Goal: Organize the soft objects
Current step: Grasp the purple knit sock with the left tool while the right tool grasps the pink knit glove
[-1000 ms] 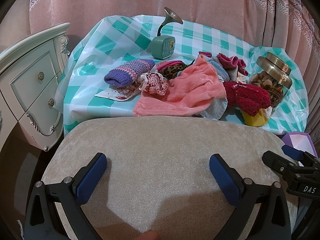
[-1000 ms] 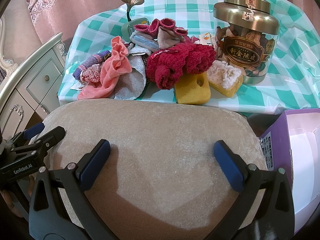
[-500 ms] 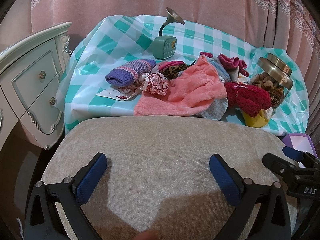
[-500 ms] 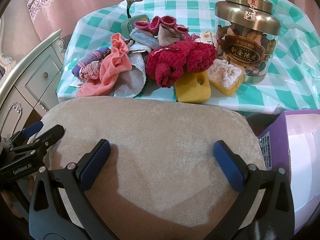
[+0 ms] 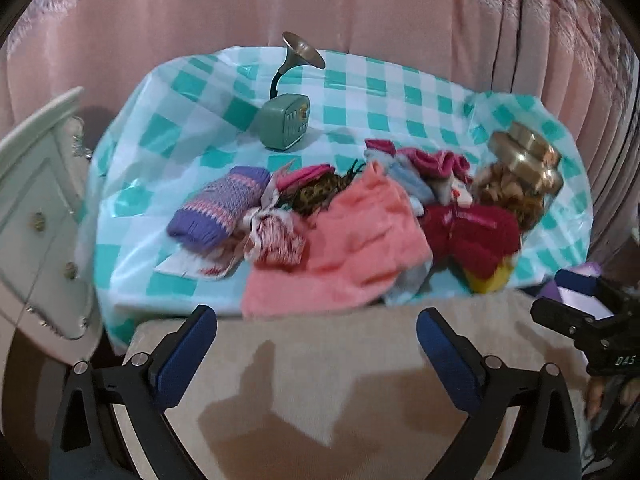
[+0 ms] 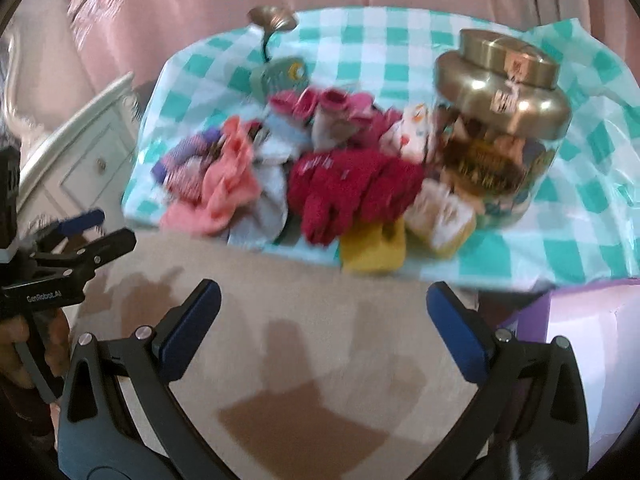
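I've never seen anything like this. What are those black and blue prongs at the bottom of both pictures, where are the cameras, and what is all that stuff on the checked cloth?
There is no robot here. A person holds a two-finger gripper in each hand, and a wide-angle camera on each looks forward along its fingers. One picture comes from the left gripper, the other from the right gripper. The blue parts are finger pads. Both grippers are open and hold nothing; they hover over a beige cushioned seat.

Beyond it, a table with a teal checked cloth carries a heap of soft things: a purple knitted sock, a pink cloth, a dark red fuzzy item and yellow sponges. A gold-lidded jar and a small green horn speaker stand there too. A purple box sits to the right.
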Action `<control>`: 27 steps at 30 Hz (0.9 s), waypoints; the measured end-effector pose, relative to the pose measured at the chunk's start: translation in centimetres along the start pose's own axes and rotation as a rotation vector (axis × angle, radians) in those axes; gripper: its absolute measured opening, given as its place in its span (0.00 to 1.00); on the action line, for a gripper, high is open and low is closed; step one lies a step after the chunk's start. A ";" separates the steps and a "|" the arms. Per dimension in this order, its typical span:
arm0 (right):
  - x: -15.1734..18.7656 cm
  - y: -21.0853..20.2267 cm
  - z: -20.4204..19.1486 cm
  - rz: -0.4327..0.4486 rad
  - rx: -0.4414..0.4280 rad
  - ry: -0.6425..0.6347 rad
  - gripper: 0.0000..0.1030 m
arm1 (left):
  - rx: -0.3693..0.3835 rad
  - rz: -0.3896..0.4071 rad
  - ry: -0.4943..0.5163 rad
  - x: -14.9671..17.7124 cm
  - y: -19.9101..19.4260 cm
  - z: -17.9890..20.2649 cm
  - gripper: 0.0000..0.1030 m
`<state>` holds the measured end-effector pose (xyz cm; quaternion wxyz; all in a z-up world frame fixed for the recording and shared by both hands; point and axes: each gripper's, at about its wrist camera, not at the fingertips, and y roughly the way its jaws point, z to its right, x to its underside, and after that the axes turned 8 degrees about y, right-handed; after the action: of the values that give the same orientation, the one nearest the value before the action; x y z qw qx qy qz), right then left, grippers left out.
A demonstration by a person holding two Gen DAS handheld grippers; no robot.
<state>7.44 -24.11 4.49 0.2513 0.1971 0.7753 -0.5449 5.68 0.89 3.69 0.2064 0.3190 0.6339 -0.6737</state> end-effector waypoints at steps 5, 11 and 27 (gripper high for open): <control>-2.5 1.6 -0.6 0.026 0.013 -0.043 1.00 | 0.002 -0.003 -0.032 -2.5 1.8 -1.6 0.96; -6.2 2.7 -0.8 0.081 -0.011 0.015 1.00 | -0.049 -0.029 -0.141 -4.3 4.2 -5.6 0.90; -15.6 9.0 -3.0 0.064 0.065 0.069 1.00 | -0.193 -0.170 -0.157 -7.5 14.0 -10.4 0.53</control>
<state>24.57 -18.84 8.04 0.2352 0.2484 0.7586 -0.5545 22.29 8.69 -1.17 0.2273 0.1891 0.7022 -0.6477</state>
